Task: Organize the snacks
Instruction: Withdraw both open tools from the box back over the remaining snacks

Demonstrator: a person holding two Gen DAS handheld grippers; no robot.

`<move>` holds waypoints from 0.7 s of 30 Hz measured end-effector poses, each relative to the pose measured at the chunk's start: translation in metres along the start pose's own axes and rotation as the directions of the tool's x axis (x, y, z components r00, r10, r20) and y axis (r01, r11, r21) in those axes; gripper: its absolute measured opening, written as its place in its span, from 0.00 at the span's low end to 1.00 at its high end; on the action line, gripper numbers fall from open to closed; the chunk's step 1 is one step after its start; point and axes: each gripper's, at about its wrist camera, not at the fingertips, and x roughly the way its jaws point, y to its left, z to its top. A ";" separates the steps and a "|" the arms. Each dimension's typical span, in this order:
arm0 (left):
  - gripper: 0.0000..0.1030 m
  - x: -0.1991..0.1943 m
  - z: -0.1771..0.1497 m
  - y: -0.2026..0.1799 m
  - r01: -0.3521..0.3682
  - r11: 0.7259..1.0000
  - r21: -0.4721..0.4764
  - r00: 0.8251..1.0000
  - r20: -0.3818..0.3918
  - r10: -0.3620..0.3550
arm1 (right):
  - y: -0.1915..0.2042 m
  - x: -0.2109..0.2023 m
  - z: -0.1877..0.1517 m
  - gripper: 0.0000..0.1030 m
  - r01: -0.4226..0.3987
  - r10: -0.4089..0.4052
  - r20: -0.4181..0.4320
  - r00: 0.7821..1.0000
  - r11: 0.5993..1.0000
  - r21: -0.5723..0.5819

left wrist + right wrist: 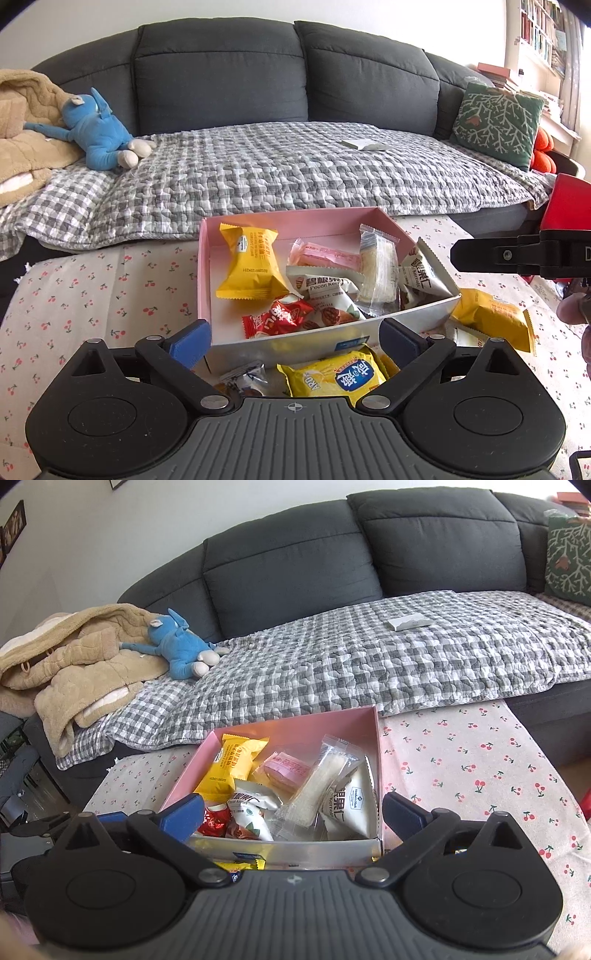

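Most snacks already sit in the pink box (pixel 207 266). Left outside, L to R: small foil candy (pixel 245 376), yellow packet (pixel 334 376), yellow pastry (pixel 491 319). My left gripper (pixel 295 339) and right gripper (pixel 291 814) are both spread wide, empty; box just ahead, packet between left's fingers.

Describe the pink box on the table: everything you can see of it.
The box is a shallow open cardboard tray, pink inside, silvery-white outside, with no lid in view. It sits flat on the cherry-print tablecloth near the sofa's edge. Wrapped snacks lie loose inside; one white packet leans on its right wall. More packets lie outside against its near and right walls.
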 end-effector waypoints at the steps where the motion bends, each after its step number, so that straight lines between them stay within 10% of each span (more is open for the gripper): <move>1: 0.96 -0.002 -0.002 0.001 0.002 1.000 -0.002 1.000 -0.002 -0.002 | 0.001 -0.001 -0.002 1.00 -0.005 0.005 -0.004 1.000 1.000 0.000; 21: 0.99 -0.017 -0.057 0.024 -0.009 0.998 -0.062 0.999 -0.035 0.007 | 0.010 -0.014 -0.047 1.00 -0.014 0.013 -0.009 1.000 0.992 -0.128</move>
